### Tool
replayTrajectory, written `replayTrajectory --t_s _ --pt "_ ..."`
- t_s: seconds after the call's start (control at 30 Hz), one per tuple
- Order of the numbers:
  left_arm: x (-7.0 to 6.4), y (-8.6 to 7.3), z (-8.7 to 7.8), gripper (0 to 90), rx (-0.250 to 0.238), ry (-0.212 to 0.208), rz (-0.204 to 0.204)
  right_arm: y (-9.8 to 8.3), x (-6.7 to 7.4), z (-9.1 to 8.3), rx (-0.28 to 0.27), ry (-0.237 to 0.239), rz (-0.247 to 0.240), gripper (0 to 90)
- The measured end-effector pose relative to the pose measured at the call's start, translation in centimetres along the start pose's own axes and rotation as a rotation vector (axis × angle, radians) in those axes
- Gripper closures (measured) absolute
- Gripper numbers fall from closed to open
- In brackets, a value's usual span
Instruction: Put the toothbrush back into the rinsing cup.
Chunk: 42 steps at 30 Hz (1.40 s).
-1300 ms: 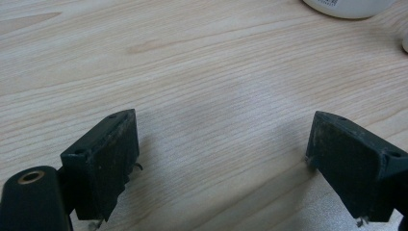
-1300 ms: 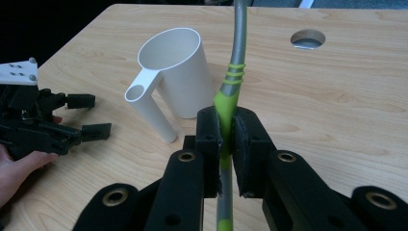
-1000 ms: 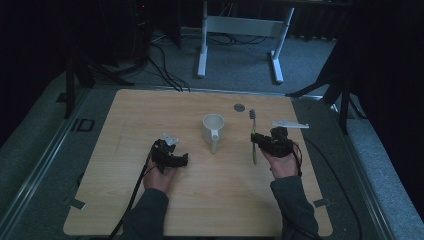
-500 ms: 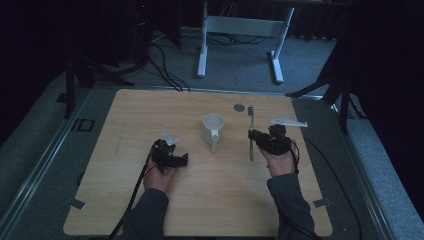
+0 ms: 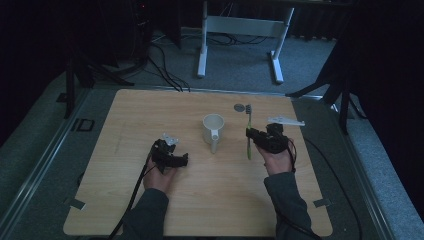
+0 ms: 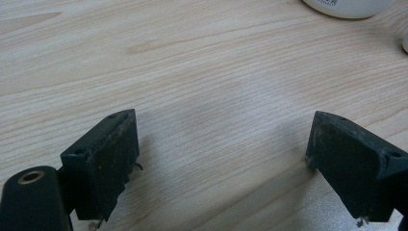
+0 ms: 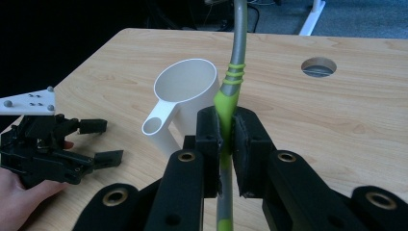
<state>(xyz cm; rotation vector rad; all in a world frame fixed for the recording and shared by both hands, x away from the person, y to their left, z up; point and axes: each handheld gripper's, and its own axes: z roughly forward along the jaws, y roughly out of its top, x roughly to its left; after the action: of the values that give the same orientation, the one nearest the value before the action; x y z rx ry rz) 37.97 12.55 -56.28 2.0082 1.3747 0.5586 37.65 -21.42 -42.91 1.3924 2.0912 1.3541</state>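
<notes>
- Two tools work over a pale wooden counter (image 5: pixel 125 120), one in each hand.
- Right tool (image 5: pixel 248 134) is clamped on a green and grey toothbrush (image 5: pixel 248 135), pads pressing the green part of the handle.
- In the high view the toothbrush runs lengthwise away from the person, its bristled head near a round hole (image 5: pixel 239 107) in the counter.
- White mug (image 5: pixel 213 129) stands upright just left of the toothbrush, apart from it, handle toward the person.
- Left tool (image 5: pixel 183 159) sits low over bare wood, jaws spread wide with nothing between them, well apart from the mug.
</notes>
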Motion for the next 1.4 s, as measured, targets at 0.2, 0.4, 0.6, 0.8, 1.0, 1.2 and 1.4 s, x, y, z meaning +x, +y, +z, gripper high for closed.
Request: replayTrajectory --t_s 0.2,0.4,0.6,0.8,1.0,1.2,1.4 --pt "0.0 0.0 0.0 11.5 0.000 0.000 0.000 0.1 0.1 0.2 -0.009 0.004 0.005 81.8" --pt "0.0 0.0 0.0 11.5 0.000 0.000 -0.001 0.3 0.3 0.4 -0.015 0.008 0.004 81.8" --pt "0.0 0.0 0.0 11.5 0.000 0.000 -0.001 0.5 0.5 0.6 -0.022 0.008 0.001 81.9" --pt "0.0 0.0 0.0 11.5 -0.001 0.000 -0.001 0.8 0.8 0.7 -0.030 0.013 0.003 81.8" --pt "0.0 0.0 0.0 11.5 -0.002 0.000 -0.003 1.0 0.9 0.9 -0.038 0.013 0.001 81.9" --pt "0.0 0.0 0.0 11.5 -0.001 0.000 -0.002 1.2 1.0 1.0 -0.054 0.010 0.010 81.8" --pt "0.0 0.0 0.0 11.5 -0.002 0.000 -0.003 1.4 1.3 1.4 -0.056 0.016 0.004 81.8"
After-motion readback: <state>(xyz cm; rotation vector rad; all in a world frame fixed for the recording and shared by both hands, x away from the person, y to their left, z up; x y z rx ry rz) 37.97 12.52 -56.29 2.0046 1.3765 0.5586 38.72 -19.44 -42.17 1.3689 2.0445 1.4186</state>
